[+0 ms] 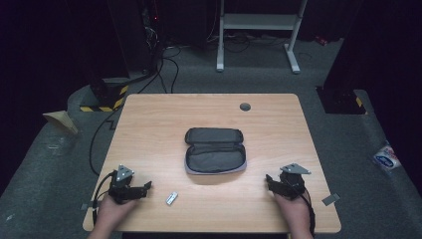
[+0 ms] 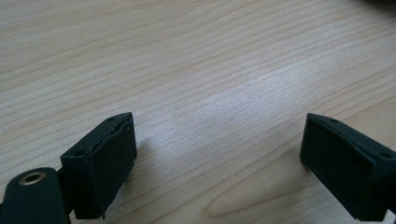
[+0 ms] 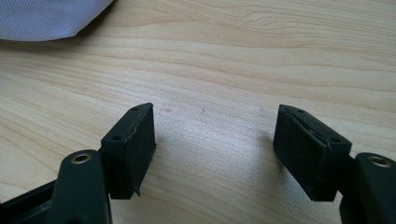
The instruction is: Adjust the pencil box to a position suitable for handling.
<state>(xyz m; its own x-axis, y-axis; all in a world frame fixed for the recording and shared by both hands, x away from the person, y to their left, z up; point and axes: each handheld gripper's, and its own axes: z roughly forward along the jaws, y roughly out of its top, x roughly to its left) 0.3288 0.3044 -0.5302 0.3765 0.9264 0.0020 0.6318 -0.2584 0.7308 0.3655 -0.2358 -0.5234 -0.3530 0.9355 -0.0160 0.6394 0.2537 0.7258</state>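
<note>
Wooden table (image 1: 149, 119) seen from above, with two hand-held claws at its near edge. Left claw (image 1: 147, 186): rests low over the wood, jaws spread wide, bare tabletop between them and nothing pinched. Just beyond its tips, on the side toward the right claw, lies a small silver USB stick (image 1: 171, 198), apart from the jaws, with open wood in between. Right claw (image 1: 268, 179): also near the surface, jaws spread and empty; in its own view the pale outer edge of the case shows ahead and to the left of the jaws. The open grey zip case (image 1: 215, 150) lies flat between the two claws and farther from the person, well apart from both. A small dark round hole (image 1: 245, 106) sits beyond the case, near the far edge.
</note>
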